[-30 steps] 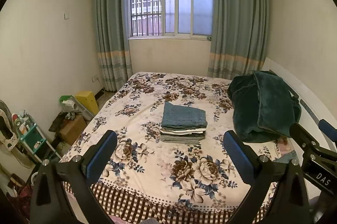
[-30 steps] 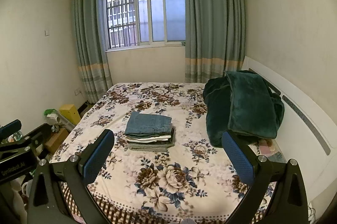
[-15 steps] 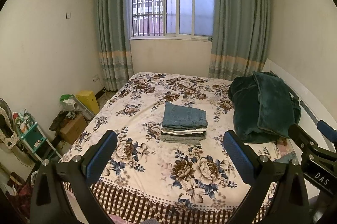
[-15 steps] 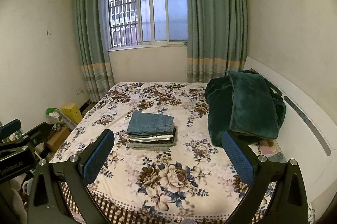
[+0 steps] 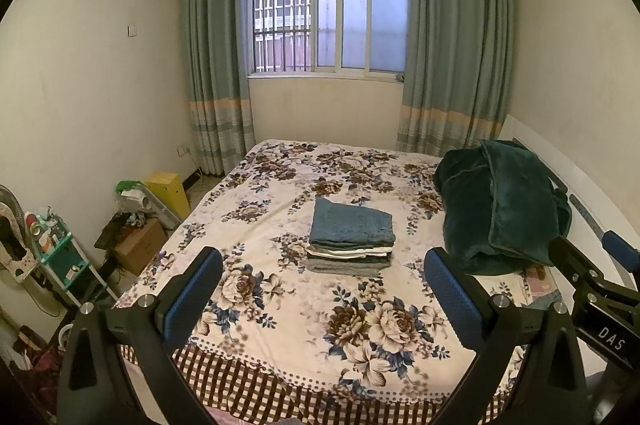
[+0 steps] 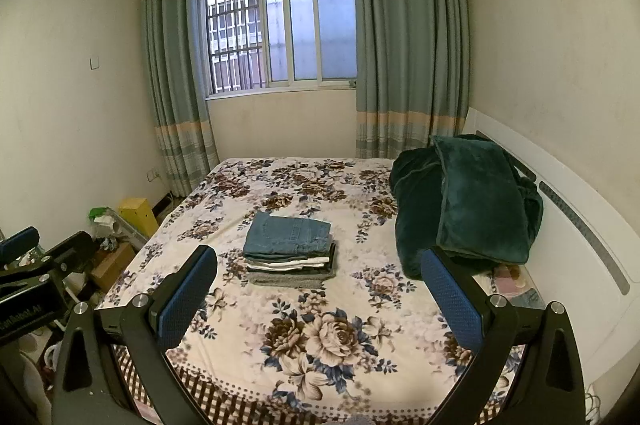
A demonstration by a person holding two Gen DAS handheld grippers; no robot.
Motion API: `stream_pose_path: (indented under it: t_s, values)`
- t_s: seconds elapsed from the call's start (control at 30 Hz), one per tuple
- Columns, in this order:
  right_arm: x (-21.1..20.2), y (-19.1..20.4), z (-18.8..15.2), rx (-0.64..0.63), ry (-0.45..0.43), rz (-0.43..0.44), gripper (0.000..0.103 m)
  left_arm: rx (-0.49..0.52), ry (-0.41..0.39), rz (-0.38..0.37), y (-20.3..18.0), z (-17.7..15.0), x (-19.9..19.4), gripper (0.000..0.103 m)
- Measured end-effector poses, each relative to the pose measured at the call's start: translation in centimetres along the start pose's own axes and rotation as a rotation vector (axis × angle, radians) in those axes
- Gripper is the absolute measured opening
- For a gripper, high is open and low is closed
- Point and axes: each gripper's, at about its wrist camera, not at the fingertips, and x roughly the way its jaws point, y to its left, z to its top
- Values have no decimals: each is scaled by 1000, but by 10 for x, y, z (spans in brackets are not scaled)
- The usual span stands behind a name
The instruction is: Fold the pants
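Note:
A stack of folded pants (image 5: 351, 239), blue jeans on top, lies in the middle of the floral bed (image 5: 280, 305); it also shows in the right wrist view (image 6: 290, 251). My left gripper (image 5: 324, 285) is open and empty, held above the bed's near edge, well short of the stack. My right gripper (image 6: 320, 287) is open and empty too, at the same distance. The right gripper's body shows at the right edge of the left wrist view (image 5: 592, 281); the left gripper's body shows at the left of the right wrist view (image 6: 36, 277).
A dark green blanket (image 5: 504, 205) is heaped at the bed's right side by the white headboard (image 6: 580, 237). On the floor left of the bed stand a cardboard box (image 5: 138, 245), a yellow bin (image 5: 168, 189) and a small shelf (image 5: 60, 257). A curtained window (image 5: 328, 13) is behind.
Both views have shifted very slightly; the stack sits a touch further right in the frames. Both grippers stay open and nothing on the bed has moved.

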Motion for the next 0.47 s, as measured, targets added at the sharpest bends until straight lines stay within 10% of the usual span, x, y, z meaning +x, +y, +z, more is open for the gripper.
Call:
stream_pose_path:
  t_s: [0.47]
  values:
    - [-1,1,-1,3,-2,-1,103,-1,-3,-2,1,0,-2,103]
